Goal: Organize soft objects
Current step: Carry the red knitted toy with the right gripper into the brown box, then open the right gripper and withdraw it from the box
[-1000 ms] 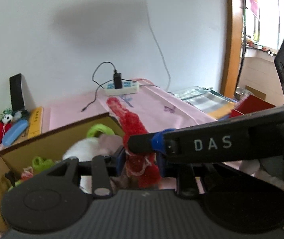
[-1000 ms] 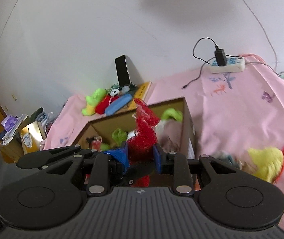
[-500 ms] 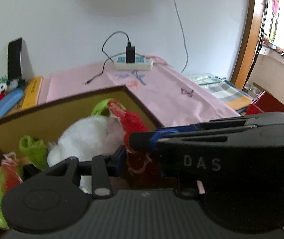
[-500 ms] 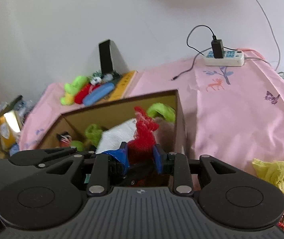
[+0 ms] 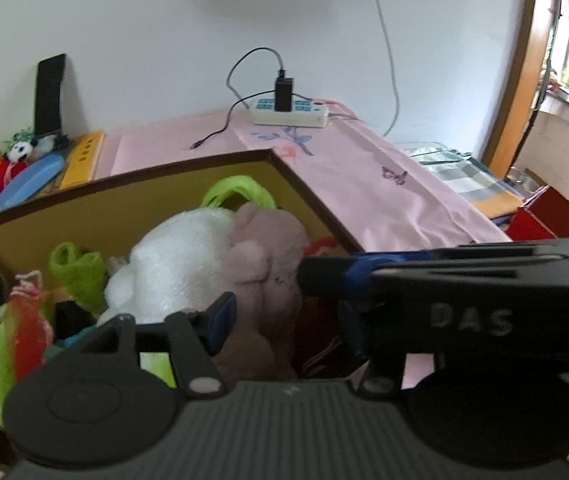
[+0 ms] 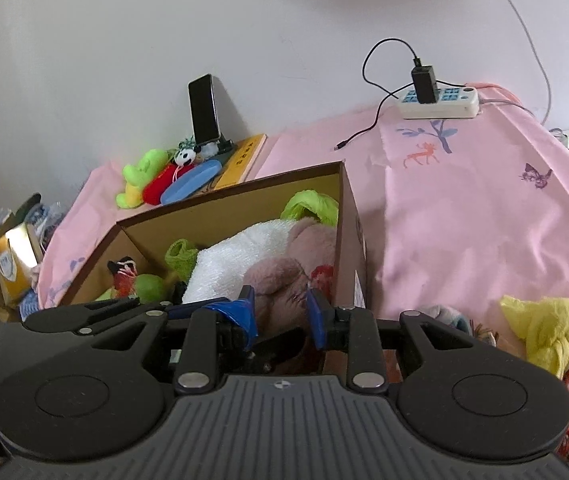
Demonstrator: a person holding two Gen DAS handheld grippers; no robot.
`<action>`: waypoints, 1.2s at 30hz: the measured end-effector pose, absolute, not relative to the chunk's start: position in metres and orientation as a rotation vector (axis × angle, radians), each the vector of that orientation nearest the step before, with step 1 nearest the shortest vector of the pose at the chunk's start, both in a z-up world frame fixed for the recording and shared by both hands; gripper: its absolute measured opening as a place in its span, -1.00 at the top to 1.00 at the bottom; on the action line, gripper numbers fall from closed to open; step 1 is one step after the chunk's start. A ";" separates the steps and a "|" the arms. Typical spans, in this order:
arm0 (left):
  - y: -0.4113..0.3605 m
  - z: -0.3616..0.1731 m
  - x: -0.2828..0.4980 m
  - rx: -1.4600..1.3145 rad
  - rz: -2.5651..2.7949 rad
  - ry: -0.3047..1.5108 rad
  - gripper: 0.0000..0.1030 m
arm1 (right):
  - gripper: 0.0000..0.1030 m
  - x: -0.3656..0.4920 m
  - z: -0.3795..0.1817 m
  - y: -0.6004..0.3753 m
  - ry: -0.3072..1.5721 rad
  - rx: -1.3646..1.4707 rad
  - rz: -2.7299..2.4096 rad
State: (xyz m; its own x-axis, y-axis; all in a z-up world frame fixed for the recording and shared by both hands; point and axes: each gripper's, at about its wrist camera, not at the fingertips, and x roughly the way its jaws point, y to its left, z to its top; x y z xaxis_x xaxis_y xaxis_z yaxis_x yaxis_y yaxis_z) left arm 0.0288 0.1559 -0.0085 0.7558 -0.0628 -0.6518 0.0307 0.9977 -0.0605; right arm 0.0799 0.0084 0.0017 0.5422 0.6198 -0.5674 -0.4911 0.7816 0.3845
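Observation:
A brown cardboard box (image 6: 348, 216) stands on the pink cloth, full of soft toys: a white plush (image 6: 240, 256), a pink plush (image 6: 296, 256), green pieces (image 6: 310, 206). The red fuzzy toy (image 6: 322, 274) lies inside by the box's right wall, also in the left wrist view (image 5: 320, 246). My right gripper (image 6: 280, 312) is open and empty over the box's near edge. My left gripper (image 5: 284, 316) is open over the pink plush (image 5: 268, 248), with the right gripper's body (image 5: 464, 280) crossing in front. A yellow soft toy (image 6: 544, 324) lies on the cloth at right.
A power strip (image 6: 438, 102) with a charger sits at the back by the wall. A phone on a stand (image 6: 204, 114), small plush toys (image 6: 152, 176) and a yellow book (image 6: 244, 156) lie at back left. A red box (image 5: 548, 220) is off the table's right.
Both grippers held the red fuzzy toy above the box, lowered it in and opened. The toy now lies in the box.

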 end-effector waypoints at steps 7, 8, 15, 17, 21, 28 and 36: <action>0.157 0.007 0.017 -0.037 0.034 0.733 -0.06 | 0.78 0.066 0.012 -0.005 0.726 0.220 0.633; 0.156 0.009 0.014 -0.035 0.042 0.734 -0.06 | 0.78 0.064 0.014 -0.008 0.721 0.224 0.630; 0.146 0.026 -0.006 0.024 0.115 0.734 -0.06 | 0.78 0.043 0.025 -0.023 0.689 0.238 0.610; 0.144 0.028 -0.011 0.028 0.127 0.741 -0.06 | 0.78 0.037 0.026 -0.026 0.681 0.232 0.605; 0.138 0.028 -0.022 0.037 0.133 0.755 -0.06 | 0.78 0.024 0.025 -0.031 0.677 0.218 0.598; 0.120 0.025 -0.036 0.063 0.114 0.773 -0.09 | 0.77 0.009 0.018 -0.043 0.686 0.212 0.588; 0.091 0.007 -0.044 0.106 0.054 0.815 -0.10 | 0.77 -0.007 0.002 -0.070 0.721 0.203 0.537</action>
State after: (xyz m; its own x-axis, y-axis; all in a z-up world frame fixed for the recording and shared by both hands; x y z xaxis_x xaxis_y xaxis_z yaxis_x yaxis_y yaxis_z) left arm -0.0440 0.0913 0.0067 0.6846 0.0891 -0.7234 -0.0072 0.9933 0.1155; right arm -0.0068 -0.0698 0.0015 0.6236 0.5323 -0.5725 -0.3963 0.8465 0.3555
